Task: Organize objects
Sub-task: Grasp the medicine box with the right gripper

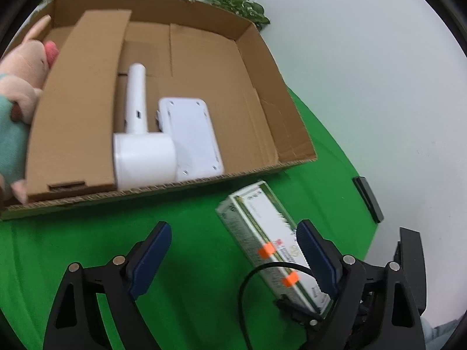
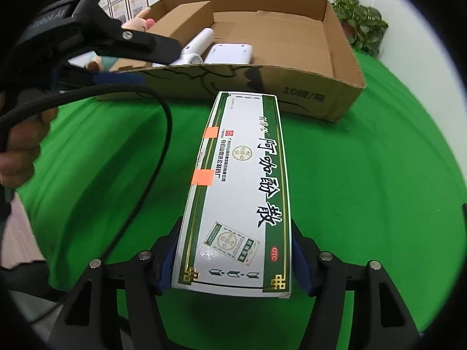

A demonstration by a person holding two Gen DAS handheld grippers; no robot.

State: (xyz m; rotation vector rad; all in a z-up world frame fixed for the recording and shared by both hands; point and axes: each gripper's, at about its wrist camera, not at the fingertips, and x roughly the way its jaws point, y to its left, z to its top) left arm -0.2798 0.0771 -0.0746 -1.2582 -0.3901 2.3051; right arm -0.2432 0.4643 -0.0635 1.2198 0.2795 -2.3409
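Note:
A long green-and-white medicine box (image 2: 242, 180) with two orange stickers lies on the green cloth, in front of the open cardboard box (image 2: 262, 84). My right gripper (image 2: 233, 265) is shut on its near end, a blue pad pressed to each long side. In the left wrist view the same medicine box (image 1: 262, 227) lies to the right, partly behind the right finger of my left gripper (image 1: 233, 227). That gripper stands open above bare cloth. The cardboard box (image 1: 292, 116) holds a white hair-dryer-shaped device (image 1: 140, 145), a flat white device (image 1: 189, 134) and a plush pig (image 1: 26, 67).
A tall cardboard divider (image 1: 78, 102) splits the box, with the pig left of it. Potted plants (image 1: 236, 3) stand behind the box by the white wall. A black object (image 1: 367, 198) sits at the cloth's right edge. A black cable (image 2: 157, 151) loops from the left gripper over the cloth.

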